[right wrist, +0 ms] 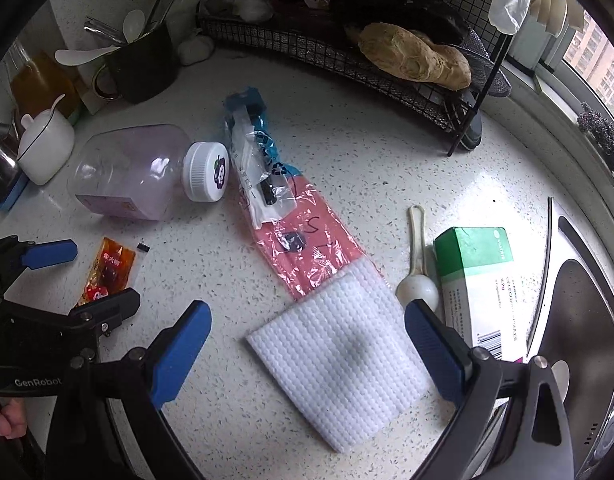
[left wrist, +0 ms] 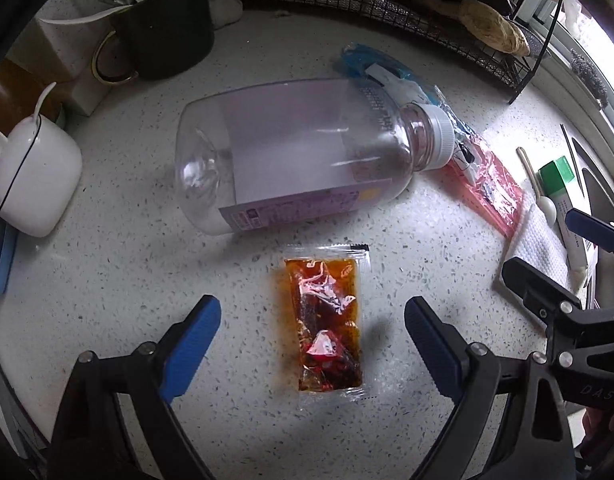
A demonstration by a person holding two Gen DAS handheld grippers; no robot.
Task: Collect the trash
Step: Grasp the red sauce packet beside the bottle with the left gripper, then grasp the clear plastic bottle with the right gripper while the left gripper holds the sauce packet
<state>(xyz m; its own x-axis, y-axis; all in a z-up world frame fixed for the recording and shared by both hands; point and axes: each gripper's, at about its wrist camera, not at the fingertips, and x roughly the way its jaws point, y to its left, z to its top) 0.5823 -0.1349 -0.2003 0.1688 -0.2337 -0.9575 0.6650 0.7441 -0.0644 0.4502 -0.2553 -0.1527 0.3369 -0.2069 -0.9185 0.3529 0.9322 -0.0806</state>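
Directly between the open left claw [left wrist: 312, 314] lies the sauce packet [left wrist: 325, 320].

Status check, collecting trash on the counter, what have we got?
Left gripper open over sauce packet, not gripping. Right gripper open above white cloth, empty. Empty bottle lies just past the packet.

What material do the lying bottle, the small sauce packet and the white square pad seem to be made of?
Bottle: clear, glossy plastic, probably; the counter shows through it, and it has a ribbed white cap.
Sauce packet: thin transparent plastic film with crinkled highlights and sealed edges; brown-red sauce shows inside.
White pad: soft, matte woven or embossed cloth or paper; the look leaves it open.
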